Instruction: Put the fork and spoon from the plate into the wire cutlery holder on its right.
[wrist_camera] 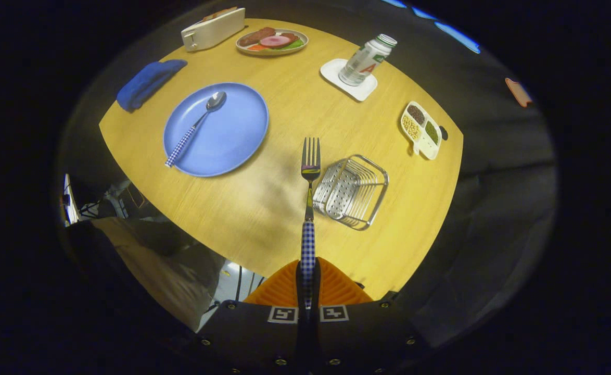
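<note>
Now: fingers (308, 281) clamped on fork (309, 172) | plate (232, 140) holds spoon (196, 127)

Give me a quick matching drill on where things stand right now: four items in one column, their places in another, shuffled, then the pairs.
Items:
1. fork
2. spoon
3. wire cutlery holder
4. bottle

Places:
A. standing on a white coaster
B. lying on the blue plate
C. clamped by its handle in the gripper, tines pointing ahead
D. on the table, just right of the fork's tines, nothing in it yet

Pairs: 1-C, 2-B, 3-D, 4-A
</note>
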The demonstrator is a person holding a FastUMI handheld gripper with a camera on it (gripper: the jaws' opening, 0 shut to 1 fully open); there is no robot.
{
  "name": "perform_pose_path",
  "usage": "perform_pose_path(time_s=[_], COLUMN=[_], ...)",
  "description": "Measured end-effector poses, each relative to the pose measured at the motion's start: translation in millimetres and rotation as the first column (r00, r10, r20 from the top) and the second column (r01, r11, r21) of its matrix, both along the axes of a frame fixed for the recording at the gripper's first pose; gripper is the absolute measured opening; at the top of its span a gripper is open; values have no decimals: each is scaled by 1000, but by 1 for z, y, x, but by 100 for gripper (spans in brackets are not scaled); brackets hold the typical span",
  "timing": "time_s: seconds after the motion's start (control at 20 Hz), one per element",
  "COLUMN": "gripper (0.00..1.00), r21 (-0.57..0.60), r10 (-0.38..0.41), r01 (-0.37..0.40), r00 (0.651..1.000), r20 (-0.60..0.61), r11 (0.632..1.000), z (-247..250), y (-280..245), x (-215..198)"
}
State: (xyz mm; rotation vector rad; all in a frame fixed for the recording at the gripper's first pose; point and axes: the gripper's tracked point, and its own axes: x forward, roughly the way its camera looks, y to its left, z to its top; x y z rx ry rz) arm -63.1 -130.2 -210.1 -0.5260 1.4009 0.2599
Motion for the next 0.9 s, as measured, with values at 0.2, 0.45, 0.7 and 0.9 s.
perform_pose_path(time_s=[0.2,0.45,0.7,0.9], gripper=[1,1,1,1], r21=[-50,-152,-131,-149], r10=[-24,-26,-19,-7], r01=[21,7,-16,-42], r00=[997,992,966,948], r20=[-69,-127,-259,-317], r11=[999,988,991,988], z=[10,10,-11,-22], y=[-34,-60,-48,-48], x=[-6,12,23,40])
